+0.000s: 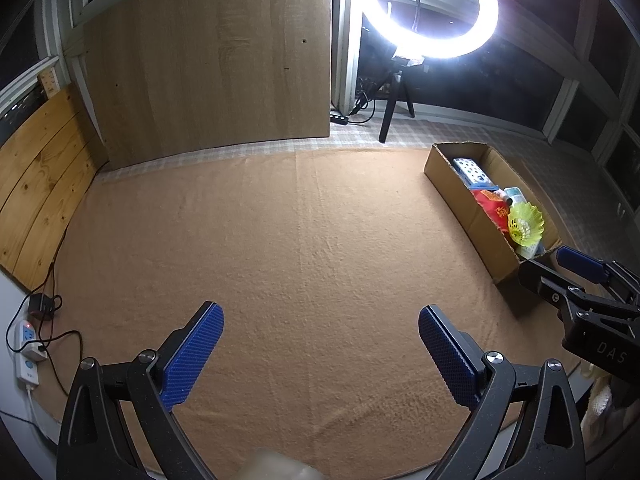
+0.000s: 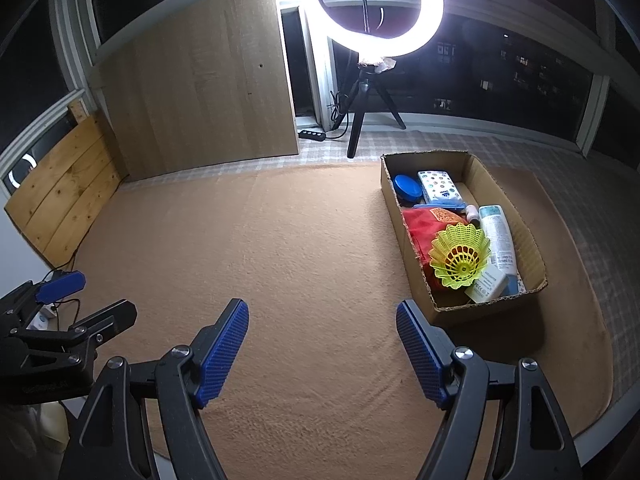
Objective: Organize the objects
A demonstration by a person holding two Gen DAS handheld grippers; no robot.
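Note:
A cardboard box (image 2: 536,248) stands on the tan cloth (image 2: 312,248) at the right. Inside it lie a yellow plastic shuttlecock (image 2: 460,258), a red pouch (image 2: 424,224), a white tube (image 2: 498,236), a blue round tin (image 2: 407,188) and a patterned tissue pack (image 2: 440,187). My right gripper (image 2: 322,352) hangs open over bare cloth, left of the box's near corner, with nothing between its blue pads. In the left wrist view my left gripper (image 1: 320,354) is open and empty too, and the box (image 1: 460,192) with the shuttlecock (image 1: 525,226) lies at the right, the right gripper (image 1: 560,270) beside it.
A ring light on a tripod (image 2: 376,12) stands behind the cloth, with a black power strip (image 2: 312,135) at its foot. An upright wooden panel (image 2: 200,96) and pine boards (image 2: 60,196) close the back left. A white power strip with cables (image 1: 26,352) lies at the left edge.

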